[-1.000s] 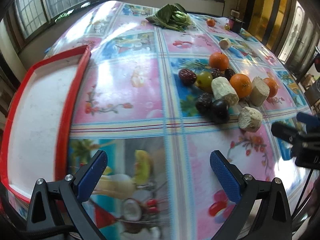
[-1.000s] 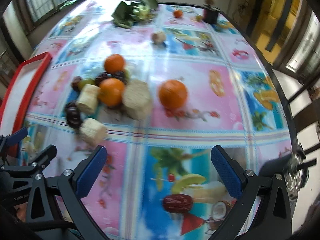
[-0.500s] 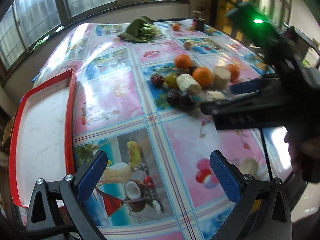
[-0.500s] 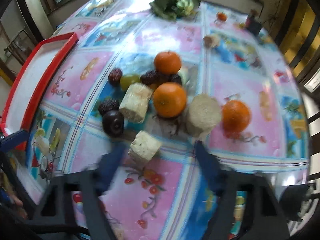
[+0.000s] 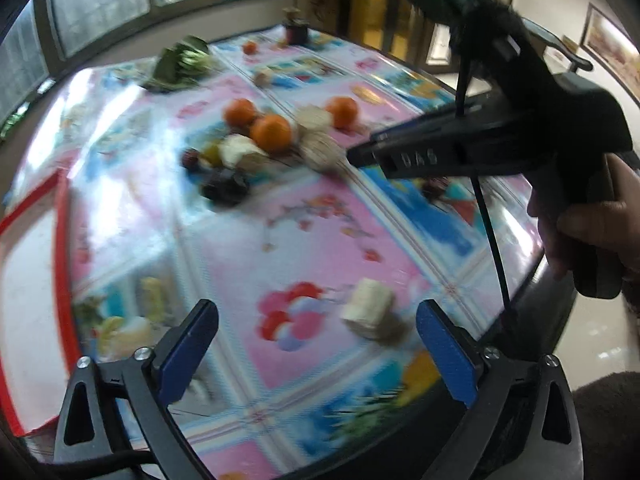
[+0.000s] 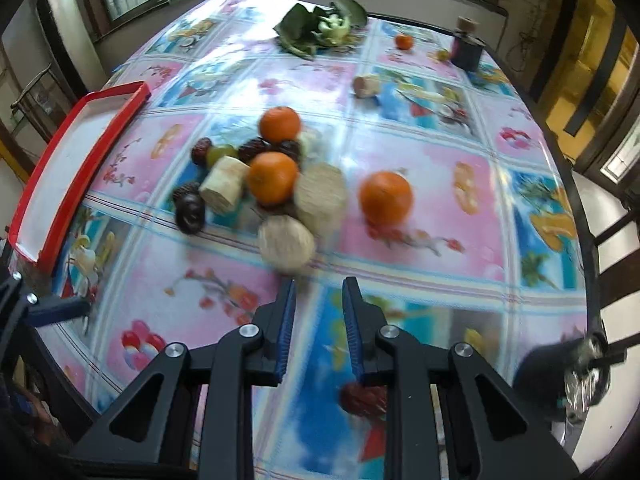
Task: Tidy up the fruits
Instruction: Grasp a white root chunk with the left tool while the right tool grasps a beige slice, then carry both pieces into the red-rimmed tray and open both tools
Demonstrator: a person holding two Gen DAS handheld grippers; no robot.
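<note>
The fruit pile sits mid-table: three oranges (image 6: 273, 178), pale cut chunks (image 6: 320, 196), dark plums (image 6: 190, 212), red dates and a green grape. My right gripper (image 6: 319, 308) is shut with nothing in it, its tips just short of the nearest pale chunk (image 6: 286, 248). In the left wrist view the right gripper (image 5: 360, 156) points at the pile (image 5: 256, 140), held by a hand (image 5: 592, 224). My left gripper (image 5: 318, 352) hangs open above the table's near part. A lone pale chunk (image 5: 368, 314) lies on the cloth between its fingers, close to the right one.
A red-rimmed white tray (image 6: 80, 152) lies at the table's left edge. Leafy greens (image 6: 320, 24), a small orange (image 6: 404, 41), a dark jar (image 6: 468, 48) and another pale chunk (image 6: 366, 85) are at the far end. The table edge runs close on the right (image 5: 532, 276).
My right gripper went from wide open to shut and moved up to the pile. The left wrist view swung right, away from the tray; a lone pale chunk now lies between its fingers.
</note>
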